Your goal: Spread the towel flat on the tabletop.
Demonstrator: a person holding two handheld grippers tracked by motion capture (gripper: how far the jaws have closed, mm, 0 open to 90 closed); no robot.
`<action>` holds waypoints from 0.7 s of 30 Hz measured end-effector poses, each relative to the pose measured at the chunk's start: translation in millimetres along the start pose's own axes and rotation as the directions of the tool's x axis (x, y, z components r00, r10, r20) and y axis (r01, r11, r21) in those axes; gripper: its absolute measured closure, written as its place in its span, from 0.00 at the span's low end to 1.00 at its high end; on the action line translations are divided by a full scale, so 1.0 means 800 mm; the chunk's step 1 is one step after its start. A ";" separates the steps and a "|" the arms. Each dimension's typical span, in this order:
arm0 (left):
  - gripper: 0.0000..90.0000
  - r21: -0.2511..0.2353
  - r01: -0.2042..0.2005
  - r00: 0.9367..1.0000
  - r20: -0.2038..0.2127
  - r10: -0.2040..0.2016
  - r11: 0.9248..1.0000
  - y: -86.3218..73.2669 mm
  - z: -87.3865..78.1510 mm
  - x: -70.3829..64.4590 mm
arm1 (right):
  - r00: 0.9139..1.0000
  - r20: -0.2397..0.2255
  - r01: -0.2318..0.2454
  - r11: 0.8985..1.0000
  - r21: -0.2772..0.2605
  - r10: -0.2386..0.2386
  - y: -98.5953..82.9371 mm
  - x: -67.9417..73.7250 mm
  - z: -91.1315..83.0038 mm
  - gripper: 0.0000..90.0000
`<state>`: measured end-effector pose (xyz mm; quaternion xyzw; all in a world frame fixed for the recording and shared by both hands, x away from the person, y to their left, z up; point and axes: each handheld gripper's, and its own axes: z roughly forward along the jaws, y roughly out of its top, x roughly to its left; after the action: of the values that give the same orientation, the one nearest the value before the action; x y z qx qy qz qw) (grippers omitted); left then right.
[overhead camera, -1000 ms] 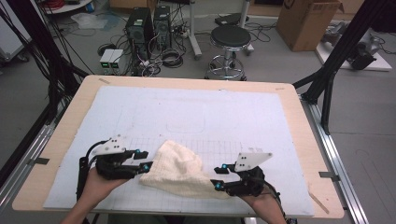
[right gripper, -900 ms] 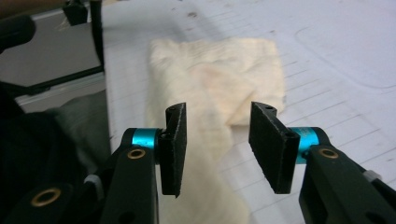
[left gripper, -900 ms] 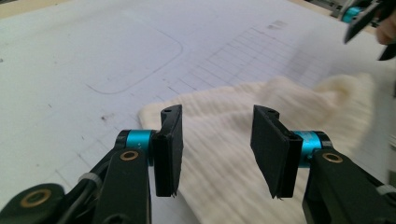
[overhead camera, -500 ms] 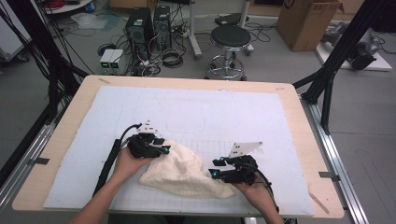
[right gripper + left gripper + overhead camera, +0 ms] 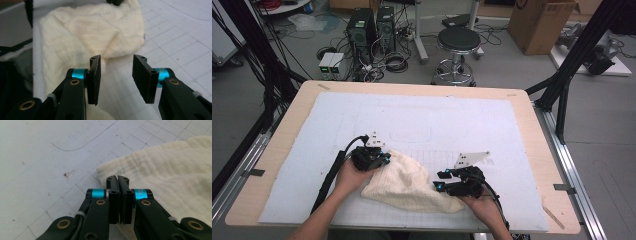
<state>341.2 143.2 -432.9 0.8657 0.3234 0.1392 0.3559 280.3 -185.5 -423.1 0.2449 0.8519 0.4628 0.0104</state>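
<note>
Your left gripper is clamped on the cream cloth's corner, while your right gripper's jaws stand apart beside it.

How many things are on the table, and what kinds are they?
Cream cloths: 1
Grippers, left and right: 2
White grid mats: 1
Total: 4

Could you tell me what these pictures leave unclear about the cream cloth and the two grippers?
- Left gripper, left gripper view: jaws pressed together over the cloth; whether fabric sits between them is hidden.
- Cloth's near edge, right gripper view: the right gripper covers it.
- Cloth's weave, high view: too small.
</note>
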 end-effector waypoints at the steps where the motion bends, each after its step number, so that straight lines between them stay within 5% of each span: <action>1: 0.98 -0.002 0.003 1.000 0.002 -0.003 1.000 0.000 -0.001 0.000 | 1.000 -0.013 -0.006 1.000 -0.003 0.006 0.001 0.003 0.000 0.64; 6: 0.98 -0.036 -0.001 1.000 -0.014 0.001 0.999 -0.006 -0.024 0.000 | 0.998 -0.063 0.019 1.000 0.004 -0.019 0.005 0.020 0.010 0.64; 11: 0.98 -0.074 -0.004 1.000 -0.011 0.003 0.997 -0.022 -0.052 -0.006 | 0.995 -0.086 0.058 0.996 0.067 -0.052 0.003 0.038 0.029 0.64; 18: 0.98 -0.125 0.065 0.998 0.009 -0.064 0.990 -0.071 -0.080 -0.005 | 0.992 -0.098 0.098 0.985 0.141 -0.085 -0.002 0.057 0.039 0.64; 21: 0.98 -0.136 0.082 0.997 0.008 -0.081 0.987 -0.083 -0.086 -0.001 | 0.992 -0.092 0.094 0.990 0.106 -0.085 0.007 0.052 0.030 0.64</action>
<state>277.5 214.3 -430.8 0.8255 0.3478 0.1454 0.4201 251.7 -146.0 -423.7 0.1862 0.8859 0.4244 -0.0194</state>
